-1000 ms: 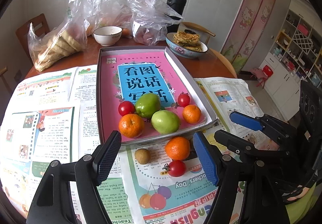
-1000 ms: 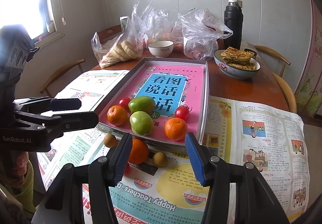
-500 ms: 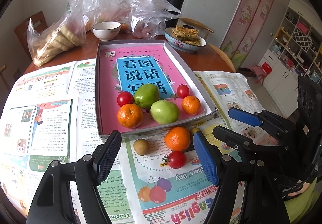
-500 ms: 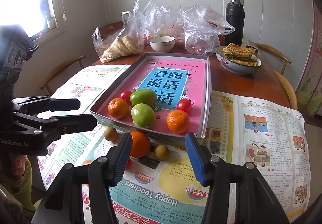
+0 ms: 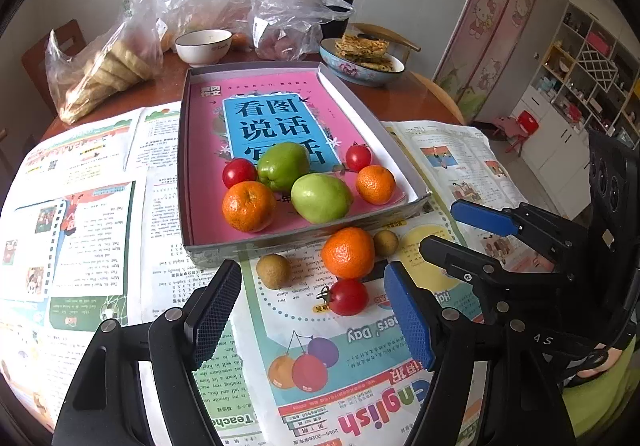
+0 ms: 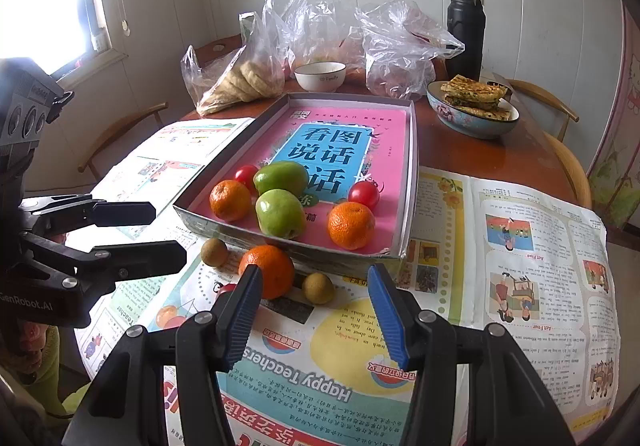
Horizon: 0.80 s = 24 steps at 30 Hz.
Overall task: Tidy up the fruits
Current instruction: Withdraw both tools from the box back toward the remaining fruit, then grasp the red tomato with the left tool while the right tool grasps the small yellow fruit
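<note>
Left wrist: round, dimpled tangerine [image 5: 348, 252], prob. glossy tomato [image 5: 347, 297].

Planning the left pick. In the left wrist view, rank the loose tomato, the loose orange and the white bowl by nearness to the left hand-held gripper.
1. Tomato, on the newspaper, just ahead.
2. Orange, behind it, before the tray.
3. Bowl, beyond the tray.

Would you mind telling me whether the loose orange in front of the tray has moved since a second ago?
No. The loose orange still sits on the newspaper just before the tray's near wall, between the same two small brown fruits; only the camera view shifted.
</note>
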Available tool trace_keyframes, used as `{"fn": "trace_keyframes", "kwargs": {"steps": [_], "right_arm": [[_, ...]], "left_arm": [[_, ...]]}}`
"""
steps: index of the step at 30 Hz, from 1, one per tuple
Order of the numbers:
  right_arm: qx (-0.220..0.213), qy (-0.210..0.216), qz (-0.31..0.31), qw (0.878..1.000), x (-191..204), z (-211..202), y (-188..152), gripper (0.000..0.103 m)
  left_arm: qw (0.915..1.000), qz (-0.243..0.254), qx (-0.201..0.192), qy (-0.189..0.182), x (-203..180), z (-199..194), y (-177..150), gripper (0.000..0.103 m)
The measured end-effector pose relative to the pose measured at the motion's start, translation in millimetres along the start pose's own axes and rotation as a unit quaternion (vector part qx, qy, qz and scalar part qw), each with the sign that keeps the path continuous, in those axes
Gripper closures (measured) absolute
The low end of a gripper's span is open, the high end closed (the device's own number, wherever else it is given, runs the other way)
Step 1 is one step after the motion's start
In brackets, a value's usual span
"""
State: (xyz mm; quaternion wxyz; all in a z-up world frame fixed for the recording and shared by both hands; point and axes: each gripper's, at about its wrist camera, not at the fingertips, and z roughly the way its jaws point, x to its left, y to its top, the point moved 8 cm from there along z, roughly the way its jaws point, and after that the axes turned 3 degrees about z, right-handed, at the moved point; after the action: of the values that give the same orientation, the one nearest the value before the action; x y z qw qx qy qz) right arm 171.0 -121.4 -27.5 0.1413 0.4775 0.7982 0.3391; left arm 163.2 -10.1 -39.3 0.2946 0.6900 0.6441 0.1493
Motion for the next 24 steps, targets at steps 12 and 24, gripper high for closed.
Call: {"fn": "trace_keyframes", "kwargs": {"steps": [12, 24], "right_arm": [[0.019, 0.002, -0.001, 1.000, -5.1, 9.5, -13.4, 0.049], [0.038, 0.004, -0.015, 0.999, -1.5, 24.6, -21.8, 0.049]], "left_arm": [[0.9992, 0.022, 0.034, -0.004, -7.6, 22.2, -25.3, 0.028], [0.9975, 0.046, 0.049, -0.022, -22.7, 40.6, -33.9, 0.028]]}}
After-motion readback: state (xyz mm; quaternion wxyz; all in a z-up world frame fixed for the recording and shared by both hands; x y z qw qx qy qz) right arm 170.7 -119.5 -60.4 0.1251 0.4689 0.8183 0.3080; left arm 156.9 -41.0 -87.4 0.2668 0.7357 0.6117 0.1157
